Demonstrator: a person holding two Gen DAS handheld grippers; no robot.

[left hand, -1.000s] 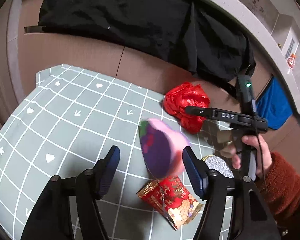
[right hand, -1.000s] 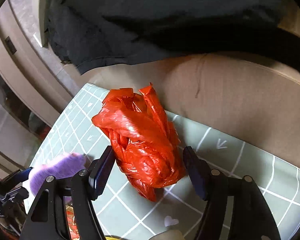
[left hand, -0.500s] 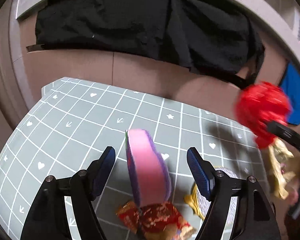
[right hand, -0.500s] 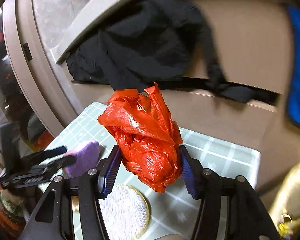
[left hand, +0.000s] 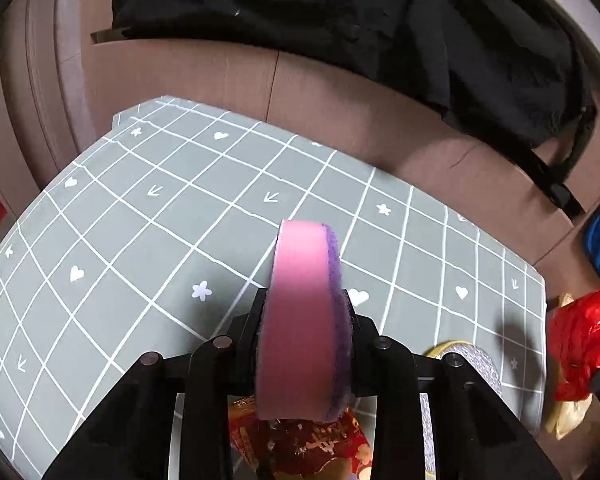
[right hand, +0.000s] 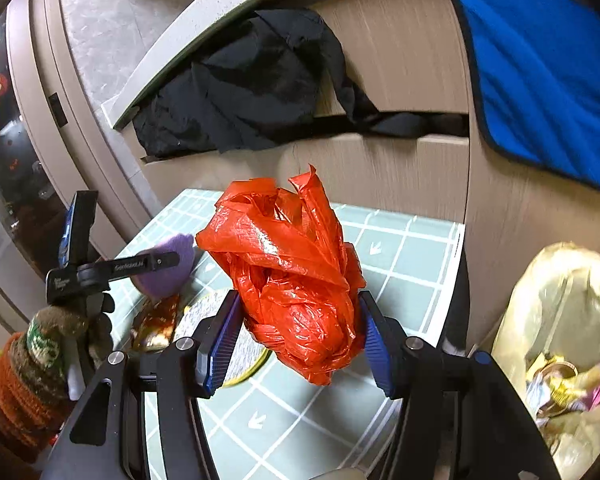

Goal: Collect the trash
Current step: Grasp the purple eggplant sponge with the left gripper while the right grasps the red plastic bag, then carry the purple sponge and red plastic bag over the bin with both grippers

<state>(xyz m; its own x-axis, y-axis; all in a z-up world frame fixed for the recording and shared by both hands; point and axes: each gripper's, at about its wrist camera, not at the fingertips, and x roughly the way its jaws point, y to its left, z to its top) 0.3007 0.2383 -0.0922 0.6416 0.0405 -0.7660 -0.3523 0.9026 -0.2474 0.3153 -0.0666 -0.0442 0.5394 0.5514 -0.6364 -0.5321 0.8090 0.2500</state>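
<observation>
the left claw is clenched on a sponge, held on edge above the worktop: smooth pink foam with a fuzzy purple scouring face. a shiny red-and-gold wrapper lies beneath it near the worktop's front edge. the right claw is clenched on a crumpled, glossy red bag, raised near the worktop's right edge, beside a pale, translucent trash bag off that edge.
</observation>
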